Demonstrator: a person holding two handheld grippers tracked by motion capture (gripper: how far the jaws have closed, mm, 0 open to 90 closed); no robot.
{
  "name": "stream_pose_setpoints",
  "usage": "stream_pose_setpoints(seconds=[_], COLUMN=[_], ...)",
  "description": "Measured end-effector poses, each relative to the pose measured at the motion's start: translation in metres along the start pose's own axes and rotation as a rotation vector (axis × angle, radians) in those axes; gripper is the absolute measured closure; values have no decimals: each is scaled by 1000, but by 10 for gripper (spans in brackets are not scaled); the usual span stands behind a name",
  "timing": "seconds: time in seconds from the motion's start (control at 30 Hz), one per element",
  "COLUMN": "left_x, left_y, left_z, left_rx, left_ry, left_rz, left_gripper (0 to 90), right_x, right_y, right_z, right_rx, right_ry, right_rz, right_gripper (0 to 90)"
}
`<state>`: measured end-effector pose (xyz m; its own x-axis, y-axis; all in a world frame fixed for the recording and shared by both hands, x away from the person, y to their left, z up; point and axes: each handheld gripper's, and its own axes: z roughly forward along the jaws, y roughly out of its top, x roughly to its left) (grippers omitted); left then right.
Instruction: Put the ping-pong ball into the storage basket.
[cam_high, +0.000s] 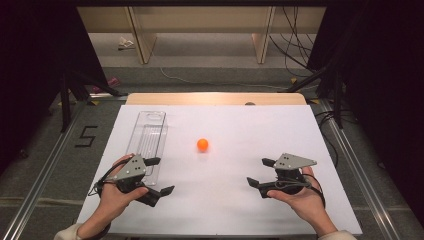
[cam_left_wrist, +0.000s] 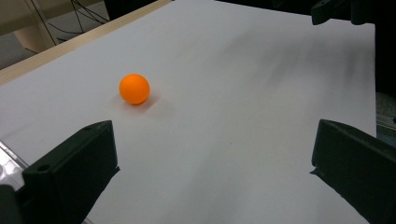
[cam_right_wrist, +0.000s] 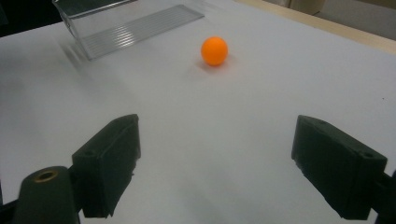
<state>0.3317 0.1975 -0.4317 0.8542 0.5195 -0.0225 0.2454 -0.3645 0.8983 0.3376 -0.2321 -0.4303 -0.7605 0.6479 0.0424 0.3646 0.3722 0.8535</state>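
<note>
White table (cam_high: 300, 150), dark room behind. Orange ball (cam_high: 202, 144) sits loose mid-table, just right of the clear tray (cam_high: 150, 131), nothing in the tray. Left gripper (cam_high: 156, 176) and right gripper (cam_high: 261, 172) both wide open, empty, near edge; nothing looks started yet.

A desk (cam_high: 220, 98) of pale wood is covered by a white sheet (cam_high: 250, 200). An orange ball (cam_high: 202, 145) is set near the middle, a clear plastic tray (cam_high: 150, 132) toward its left.
</note>
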Motion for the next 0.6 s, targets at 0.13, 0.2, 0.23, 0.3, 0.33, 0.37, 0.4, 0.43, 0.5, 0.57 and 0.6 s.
stream_pose_setpoints(seconds=[0.13, 0.2, 0.23, 0.3, 0.33, 0.37, 0.4, 0.43, 0.5, 0.57, 0.6], left_x=[0, 0, 0, 0, 0, 0, 0, -1, -2, -2, -2], left_y=[0, 0, 0, 0, 0, 0, 0, 0, 0, 0, 0], left_z=[0, 0, 0, 0, 0, 0, 1, 1, 1, 1, 1], left_rx=[0, 0, 0, 2, 2, 2, 2, 1, 1, 2, 2], left_ry=[0, 0, -1, -2, -2, -3, -3, -3, -4, -5, -5], left_rz=[0, 1, 2, 2, 2, 2, 2, 2, 4, 5, 4], left_gripper=[0, 0, 0, 0, 0, 0, 0, 0, 0, 0, 0], right_x=[1, 1, 1, 2, 2, 2, 3, 3, 4, 4, 4], right_y=[0, 1, 1, 1, 2, 3, 4, 5, 7, 9, 11], right_z=[0, 1, 1, 2, 3, 5, 6, 8, 13, 17, 20], right_rx=[-1, -1, -1, 1, -2, -3, -3, -1, 1, 2, 3], right_ry=[-1, 2, 2, 4, 5, 8, 9, 11, 18, 23, 25], right_rz=[-1, -3, -4, -5, -6, -8, -9, -11, -16, -21, -22], right_gripper=[164, 164, 164, 164, 164, 164, 165, 165, 165, 166, 166])
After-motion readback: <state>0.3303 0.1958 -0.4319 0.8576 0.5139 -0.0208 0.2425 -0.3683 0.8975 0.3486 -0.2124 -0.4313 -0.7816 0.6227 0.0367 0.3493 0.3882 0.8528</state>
